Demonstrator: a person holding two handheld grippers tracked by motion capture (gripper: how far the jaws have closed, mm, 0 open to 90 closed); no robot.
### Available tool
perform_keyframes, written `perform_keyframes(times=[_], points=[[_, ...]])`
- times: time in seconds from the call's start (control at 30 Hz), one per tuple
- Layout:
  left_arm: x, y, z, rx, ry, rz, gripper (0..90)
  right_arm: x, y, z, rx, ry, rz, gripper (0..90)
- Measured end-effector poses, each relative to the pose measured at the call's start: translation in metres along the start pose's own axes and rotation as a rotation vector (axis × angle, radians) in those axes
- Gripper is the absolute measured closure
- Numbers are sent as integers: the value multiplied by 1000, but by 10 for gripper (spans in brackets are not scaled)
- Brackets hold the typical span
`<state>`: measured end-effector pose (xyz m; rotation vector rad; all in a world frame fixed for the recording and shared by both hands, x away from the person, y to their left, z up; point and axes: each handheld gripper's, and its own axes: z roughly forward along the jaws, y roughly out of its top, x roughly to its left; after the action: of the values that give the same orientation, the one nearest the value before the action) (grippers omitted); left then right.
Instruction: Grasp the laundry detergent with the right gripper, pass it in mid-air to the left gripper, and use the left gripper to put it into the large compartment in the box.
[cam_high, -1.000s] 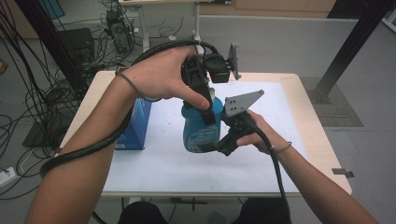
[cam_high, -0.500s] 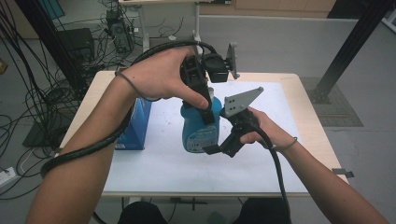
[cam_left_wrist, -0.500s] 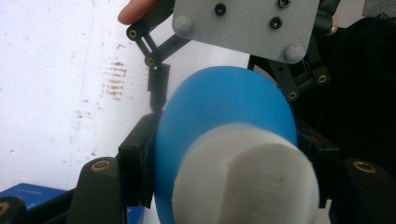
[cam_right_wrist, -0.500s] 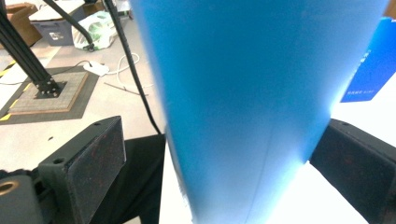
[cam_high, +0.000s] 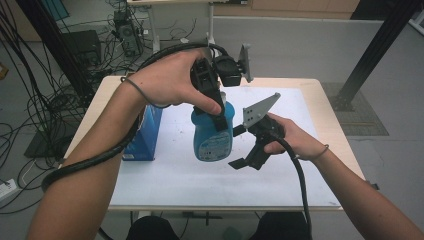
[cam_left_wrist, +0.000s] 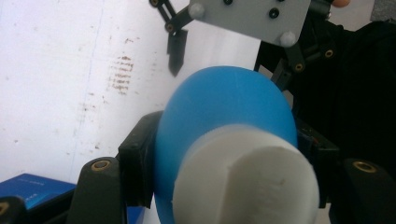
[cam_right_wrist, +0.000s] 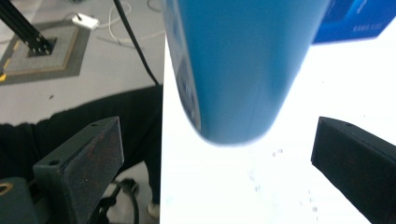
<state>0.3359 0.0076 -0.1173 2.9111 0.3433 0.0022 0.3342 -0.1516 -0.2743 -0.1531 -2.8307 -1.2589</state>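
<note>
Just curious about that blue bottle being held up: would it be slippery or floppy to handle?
The blue bottle looks like stiff, smooth plastic, so probably rigid but somewhat slippery. The left gripper clamps its upper part, and it hangs without sagging. Its rounded body might roll if laid down.

I see a pale wooden desk (cam_high: 327, 100) mid-frame on grey concrete floor (cam_high: 310, 45), tangled black cables (cam_high: 35, 100) at upper left, a black metal post (cam_high: 372, 55) upper right.
</note>
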Motion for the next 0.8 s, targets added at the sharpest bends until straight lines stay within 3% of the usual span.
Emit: perform_keyframes(times=[0.23, 0.57, 0.8], points=[[1, -4, 0, -5, 3, -17, 373, -3, -6, -3, 144, -7, 13, 16], [3, -10, -5, -8, 9, -45, 373, -8, -23, -3, 332, -68, 37, 23], [7, -18, -6, 1, 18, -81, 372, -12, -37, -13, 411, -113, 76, 24]])
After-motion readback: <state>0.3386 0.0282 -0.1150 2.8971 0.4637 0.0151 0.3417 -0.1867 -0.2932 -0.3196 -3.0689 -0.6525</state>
